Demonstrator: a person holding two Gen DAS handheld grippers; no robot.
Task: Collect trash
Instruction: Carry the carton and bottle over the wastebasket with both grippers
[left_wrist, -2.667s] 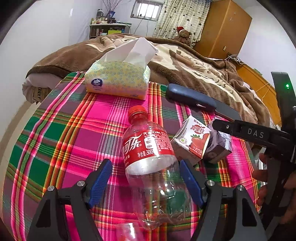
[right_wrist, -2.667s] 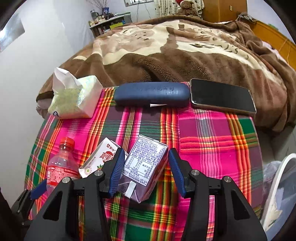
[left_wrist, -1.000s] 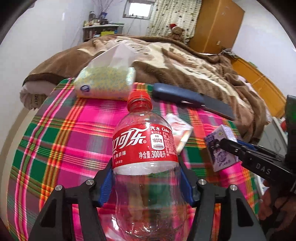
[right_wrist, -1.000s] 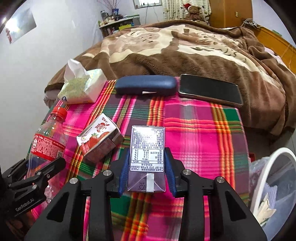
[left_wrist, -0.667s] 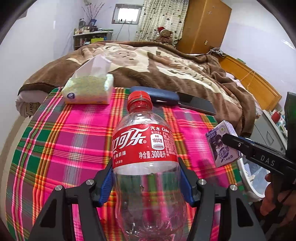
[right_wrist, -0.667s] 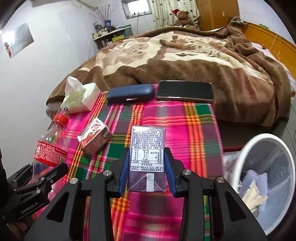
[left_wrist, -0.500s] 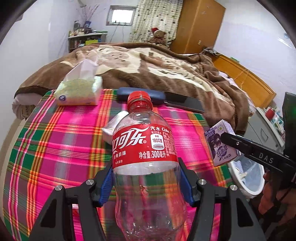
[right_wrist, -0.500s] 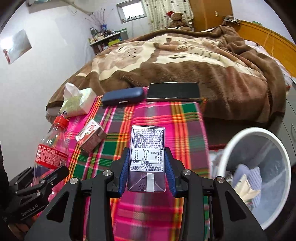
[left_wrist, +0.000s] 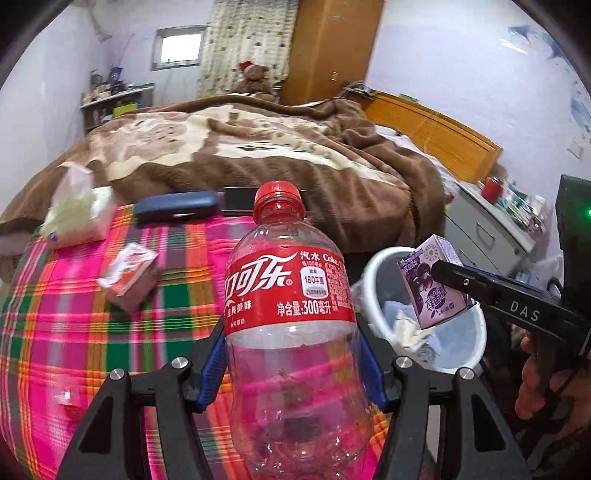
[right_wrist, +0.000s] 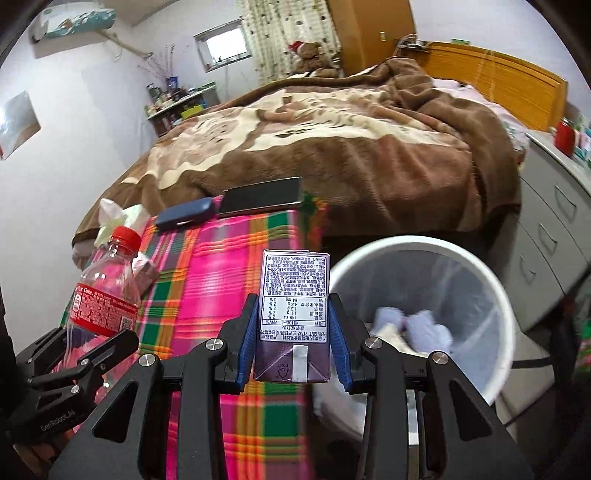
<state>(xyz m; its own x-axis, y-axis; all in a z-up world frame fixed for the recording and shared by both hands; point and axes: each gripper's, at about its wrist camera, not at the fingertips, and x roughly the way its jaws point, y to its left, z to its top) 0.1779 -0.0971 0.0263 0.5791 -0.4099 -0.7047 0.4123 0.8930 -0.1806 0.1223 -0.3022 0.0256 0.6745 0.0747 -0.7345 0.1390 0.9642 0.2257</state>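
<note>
My left gripper (left_wrist: 291, 358) is shut on an empty Coke bottle (left_wrist: 288, 295) with a red cap and label, held upright above the plaid table. My right gripper (right_wrist: 293, 328) is shut on a small purple drink carton (right_wrist: 293, 295), held at the table's right edge beside the white trash bin (right_wrist: 491, 295). In the left wrist view the purple carton (left_wrist: 432, 280) hangs over the bin (left_wrist: 373, 266). The bottle also shows in the right wrist view (right_wrist: 103, 291). A red-and-white strawberry carton (left_wrist: 129, 277) lies on the table.
A plaid cloth covers the table (left_wrist: 74, 325). At its far edge lie a tissue pack (left_wrist: 77, 218), a blue case (left_wrist: 175, 210) and a phone (right_wrist: 260, 195). A bed with a brown blanket (right_wrist: 332, 140) stands behind. Grey drawers (right_wrist: 554, 221) stand right of the bin.
Both grippers closed on their items and lifted them off the table, then swung right. The bin has come into view, and the purple carton is now beside it.
</note>
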